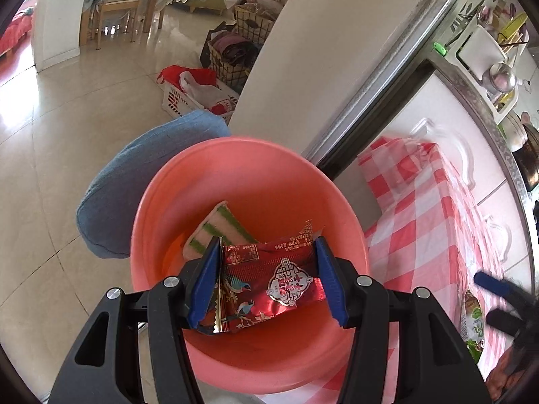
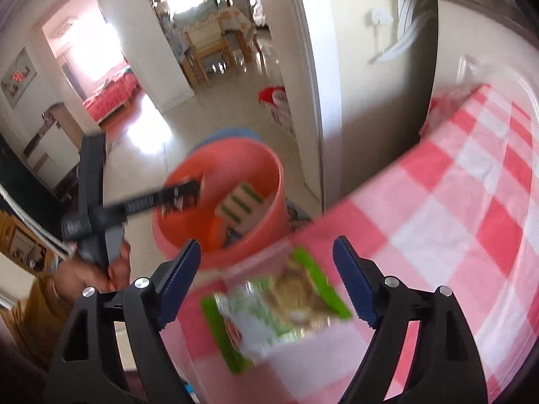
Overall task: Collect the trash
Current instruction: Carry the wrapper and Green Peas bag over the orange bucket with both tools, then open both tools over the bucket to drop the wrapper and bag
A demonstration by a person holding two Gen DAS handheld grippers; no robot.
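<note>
A: Where is the left gripper (image 1: 267,281)?

B: Over the mouth of the pink plastic bin (image 1: 175,181), its blue pads clamped on the two ends of a red snack wrapper (image 1: 269,276). The wrapper hangs inside the rim's outline, above a green-and-white striped packet (image 1: 215,229) lying on the bin's floor.

A: And the right gripper (image 2: 266,281)?

B: Its jaws stand wide apart, gripping nothing. Between them a green snack bag (image 2: 279,306) lies flat on the red-and-white checked tablecloth (image 2: 454,208), near the table's edge closest to the bin. The view is blurred, so I cannot tell whether the pads touch the bag.

A: How much room around the bin?

B: It stands on the tiled floor (image 1: 67,134) just beside the table edge. A blue cushion (image 1: 134,181) presses against its far left side, and a white wall corner (image 1: 303,67) rises behind it. To the left the floor lies open towards the dining chairs.
</note>
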